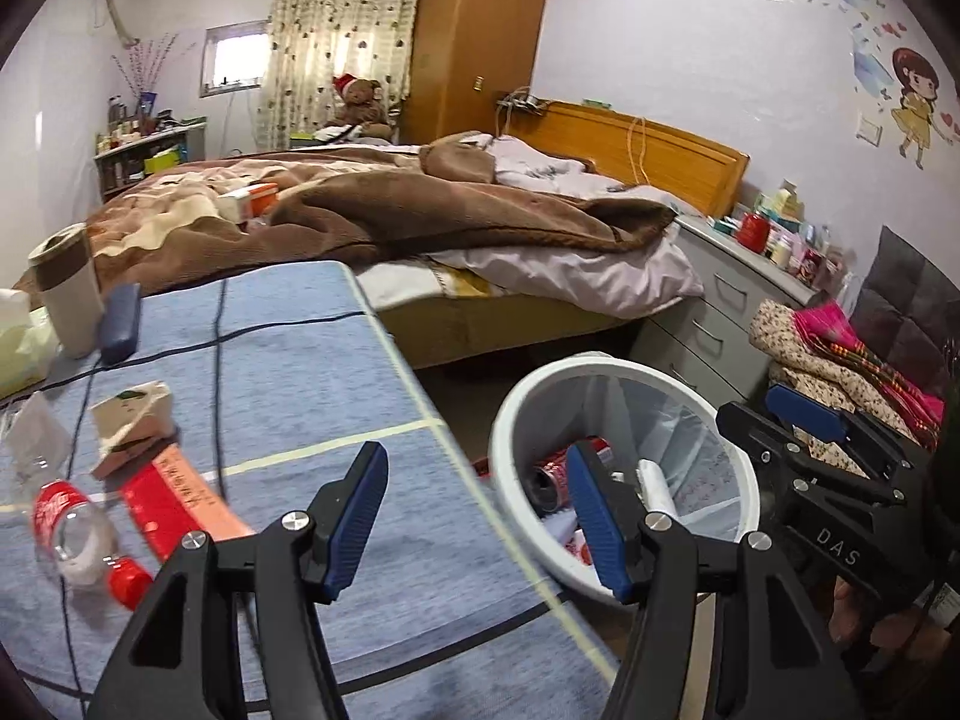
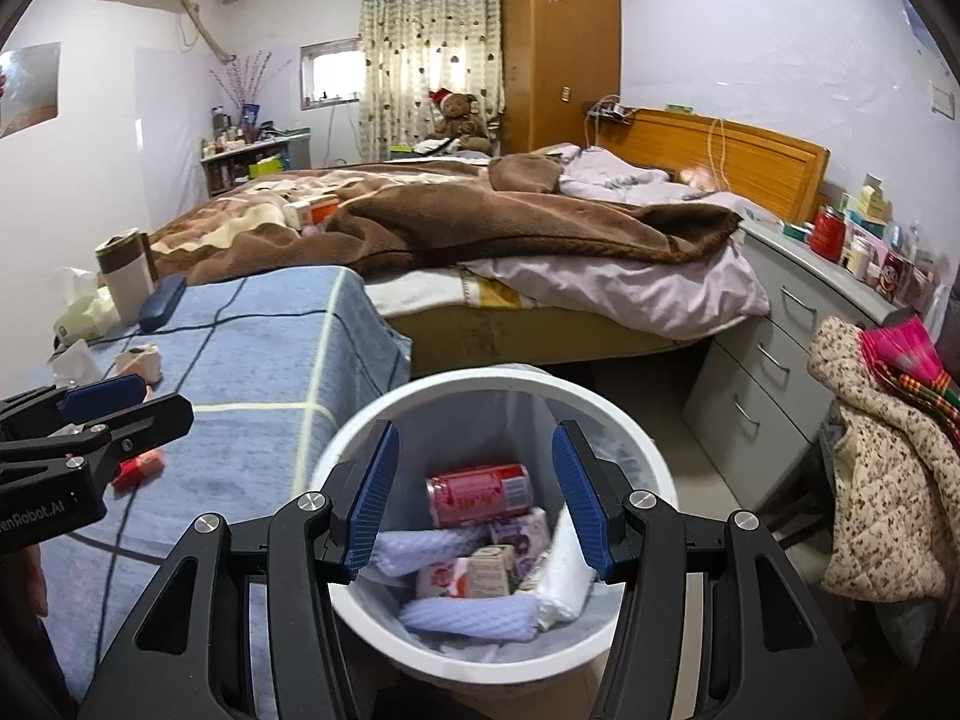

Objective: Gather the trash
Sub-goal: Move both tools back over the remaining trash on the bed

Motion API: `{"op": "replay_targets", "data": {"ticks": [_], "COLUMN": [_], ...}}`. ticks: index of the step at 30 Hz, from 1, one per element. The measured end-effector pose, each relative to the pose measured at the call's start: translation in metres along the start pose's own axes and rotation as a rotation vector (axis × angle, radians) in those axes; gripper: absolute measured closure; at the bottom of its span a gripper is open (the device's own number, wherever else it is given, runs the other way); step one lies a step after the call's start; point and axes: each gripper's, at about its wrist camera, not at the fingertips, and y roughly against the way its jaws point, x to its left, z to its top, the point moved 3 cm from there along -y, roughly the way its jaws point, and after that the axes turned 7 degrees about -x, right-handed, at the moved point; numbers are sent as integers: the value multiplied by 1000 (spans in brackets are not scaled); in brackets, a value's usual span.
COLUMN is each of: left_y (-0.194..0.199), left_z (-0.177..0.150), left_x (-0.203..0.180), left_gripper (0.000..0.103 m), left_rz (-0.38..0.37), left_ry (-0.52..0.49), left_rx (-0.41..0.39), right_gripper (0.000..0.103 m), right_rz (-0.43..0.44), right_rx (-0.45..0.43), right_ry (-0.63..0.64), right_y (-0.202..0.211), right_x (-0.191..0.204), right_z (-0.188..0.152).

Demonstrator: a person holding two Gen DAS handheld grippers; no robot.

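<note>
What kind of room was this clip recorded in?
A lived-in bedroom, most likely: an unmade wooden-framed bed with a brown blanket, a tall orange-brown wooden wardrobe, and a grey bedside drawer unit crowded with small bottles.

- Your left gripper (image 1: 474, 519) is over the table (image 1: 336, 372) edge, jaws apart, nothing between them.
- Your right gripper (image 1: 798, 414) enters from the right, beside the bin (image 1: 510, 414).
- The bin stands on the floor just off the table edge; a red can (image 1: 555, 471) and white scraps lie inside.
- On the table's left lie a bottle (image 1: 78, 531), a red packet (image 1: 180, 495) and a carton (image 1: 129, 420).
- A cup (image 1: 69, 294) stands at the far left, a dark case (image 1: 120, 321) touching it.
</note>
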Motion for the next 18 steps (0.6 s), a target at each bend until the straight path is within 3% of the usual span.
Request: {"op": "replay_targets", "data": {"ticks": [7,18], "left_y": [21,47], "left_z": [-3,-17], "left_x": [33,110], "left_gripper": [36,34], "left_rz": [65,227], "left_ry": [28,126], "left_rx": [-20,-21], "right_gripper": [43,40], "right_rz": [59,173], "right_rx": [-5,17], "right_ry": [13,59], "right_y": [-4,-17], "right_x": [24,75], "right_z": [1,0]}}
